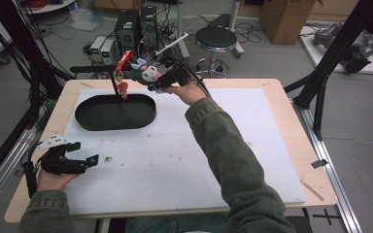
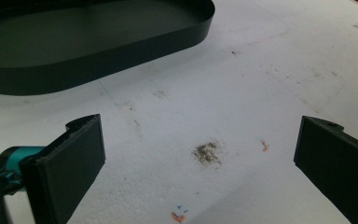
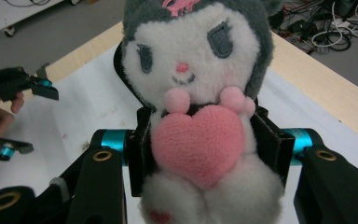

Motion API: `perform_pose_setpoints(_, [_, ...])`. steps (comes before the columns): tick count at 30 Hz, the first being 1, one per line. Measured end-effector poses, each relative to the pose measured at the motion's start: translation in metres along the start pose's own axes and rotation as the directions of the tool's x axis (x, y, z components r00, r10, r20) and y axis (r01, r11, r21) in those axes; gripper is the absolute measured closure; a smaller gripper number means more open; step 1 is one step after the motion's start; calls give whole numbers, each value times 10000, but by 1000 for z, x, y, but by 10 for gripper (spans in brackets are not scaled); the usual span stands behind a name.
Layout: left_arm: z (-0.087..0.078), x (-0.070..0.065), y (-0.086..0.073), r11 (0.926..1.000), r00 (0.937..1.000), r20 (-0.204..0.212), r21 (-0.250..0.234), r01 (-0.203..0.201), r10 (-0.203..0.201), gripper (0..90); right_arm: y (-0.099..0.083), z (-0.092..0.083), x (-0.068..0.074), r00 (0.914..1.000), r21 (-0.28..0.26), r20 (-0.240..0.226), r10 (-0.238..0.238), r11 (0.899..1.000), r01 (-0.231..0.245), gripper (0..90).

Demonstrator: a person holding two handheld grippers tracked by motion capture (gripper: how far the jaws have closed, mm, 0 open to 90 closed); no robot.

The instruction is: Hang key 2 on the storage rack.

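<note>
Right gripper jaws clamped on plush toy around belly, held in air at 12 o'clock above desk, near black tray. Left gripper at 8 o'clock, jaws wide apart, nothing between.

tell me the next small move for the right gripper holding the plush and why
Probably carry the plush toy a little further left and lower it into the black oval tray. The right gripper is clamped on its body and held above the tray's far right rim, not yet over the middle. The left gripper rests open, apart.
</note>
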State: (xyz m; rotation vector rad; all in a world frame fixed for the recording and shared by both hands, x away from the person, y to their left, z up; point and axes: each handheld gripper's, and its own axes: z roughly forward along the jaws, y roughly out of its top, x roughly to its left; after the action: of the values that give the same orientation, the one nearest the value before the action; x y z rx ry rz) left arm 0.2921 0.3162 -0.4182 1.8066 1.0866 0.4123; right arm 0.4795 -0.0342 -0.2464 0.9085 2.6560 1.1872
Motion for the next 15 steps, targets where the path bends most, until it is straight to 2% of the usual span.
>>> perform_pose_setpoints(6, [-2,1,0,9999,10000,17,-141,85,-85,23,12,10,-3,9999,120,115,109,9999,-110,483])
perform_pose_setpoints(8, [-2,1,0,9999,10000,11,-150,80,-80,23,15,12,-3,9995,93,-6,311,9995,-311,482])
perform_pose_setpoints(9, [-2,1,0,9999,10000,19,-144,80,-80,23,16,14,-4,9998,46,30,184,9998,-184,482])
perform_pose_setpoints(12, [-2,1,0,9999,10000,12,-119,81,-81,23,20,16,-4,9996,183,210,183,9997,-187,483])
perform_pose_setpoints(15, [-2,2,0,9999,10000,16,-102,87,-87,23,22,20,-3,9988,374,355,342,9987,-355,483])
